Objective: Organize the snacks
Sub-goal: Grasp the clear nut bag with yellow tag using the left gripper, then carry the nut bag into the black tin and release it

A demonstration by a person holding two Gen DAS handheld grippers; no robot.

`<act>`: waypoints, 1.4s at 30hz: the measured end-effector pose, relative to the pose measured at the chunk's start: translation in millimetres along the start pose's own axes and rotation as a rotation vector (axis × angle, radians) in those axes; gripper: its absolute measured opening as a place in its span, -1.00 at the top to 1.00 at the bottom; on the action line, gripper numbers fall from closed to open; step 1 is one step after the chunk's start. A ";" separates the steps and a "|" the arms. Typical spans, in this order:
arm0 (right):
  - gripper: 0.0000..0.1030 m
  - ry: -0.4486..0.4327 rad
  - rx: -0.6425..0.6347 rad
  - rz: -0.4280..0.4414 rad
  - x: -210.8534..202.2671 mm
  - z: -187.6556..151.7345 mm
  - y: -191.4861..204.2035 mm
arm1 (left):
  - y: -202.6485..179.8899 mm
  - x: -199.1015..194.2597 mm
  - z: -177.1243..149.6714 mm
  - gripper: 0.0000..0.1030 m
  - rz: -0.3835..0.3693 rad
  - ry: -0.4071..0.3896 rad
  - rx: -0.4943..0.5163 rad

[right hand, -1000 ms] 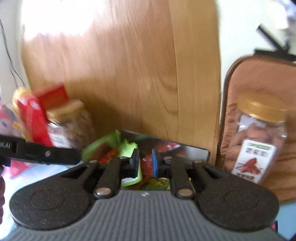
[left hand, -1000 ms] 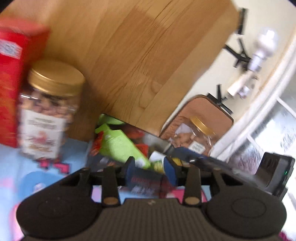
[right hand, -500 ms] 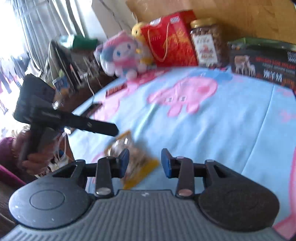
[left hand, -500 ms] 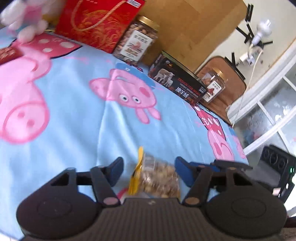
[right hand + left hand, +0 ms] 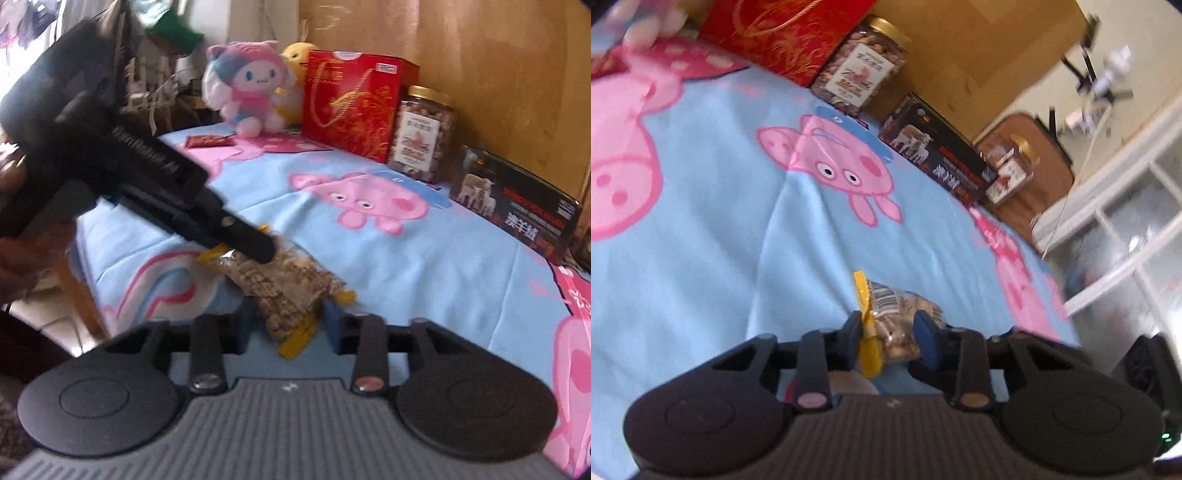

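Note:
A clear snack bag (image 5: 901, 314) of tan pieces with yellow sealed edges lies on the blue cartoon-pig sheet (image 5: 738, 229) near its front edge. My left gripper (image 5: 890, 334) is closing, and its pads press the bag's near end from both sides. In the right wrist view the left gripper (image 5: 264, 251) reaches in from the left onto the snack bag (image 5: 291, 284). My right gripper (image 5: 290, 321) straddles the near end of that heap. Its jaws are closing, with slim gaps left at the pads. I cannot tell whether the heap is one bag or two.
Along the wooden headboard stand a red gift bag (image 5: 351, 103), a gold-lidded nut jar (image 5: 421, 136) and a black box with sheep pictures (image 5: 517, 206). A plush toy (image 5: 247, 85) and a small red packet (image 5: 207, 140) lie far left. Another jar (image 5: 1012, 166) sits on a brown seat.
Both grippers pulled back from the black box at the headboard and dropped to the sheet's front edge. Their jaws stood wide around the snack bag half a second ago and have narrowed since.

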State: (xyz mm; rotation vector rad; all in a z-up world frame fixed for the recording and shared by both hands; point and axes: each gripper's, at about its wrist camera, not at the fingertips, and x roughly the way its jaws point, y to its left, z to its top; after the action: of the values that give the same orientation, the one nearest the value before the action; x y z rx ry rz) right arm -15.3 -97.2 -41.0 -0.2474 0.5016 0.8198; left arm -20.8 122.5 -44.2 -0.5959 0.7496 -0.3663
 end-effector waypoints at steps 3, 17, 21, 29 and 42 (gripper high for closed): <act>0.44 -0.019 0.023 -0.031 0.2 5.0 -8.3 | -5.0 3.1 7.6 0.47 -0.021 -0.008 0.006; 0.46 -0.220 0.010 -0.360 -22.4 74.0 -114.0 | -134.1 90.8 136.1 0.47 -0.108 -0.060 0.351; 0.46 -0.237 0.074 -0.433 -8.4 104.5 -178.4 | -161.8 142.5 186.6 0.46 -0.126 -0.077 0.383; 0.37 -0.158 0.104 -0.492 58.2 105.9 -251.3 | -149.6 248.2 232.8 0.40 -0.050 -0.058 0.345; 0.27 -0.292 0.252 -0.435 7.9 78.7 -199.7 | -152.7 210.3 192.7 -0.05 0.119 -0.159 0.447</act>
State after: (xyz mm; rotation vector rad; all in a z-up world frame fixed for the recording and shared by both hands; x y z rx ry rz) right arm 164.7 -193.2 26.1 0.0012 0.2572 0.3533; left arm 246.8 -31.7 52.3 -0.1555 0.5235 -0.3578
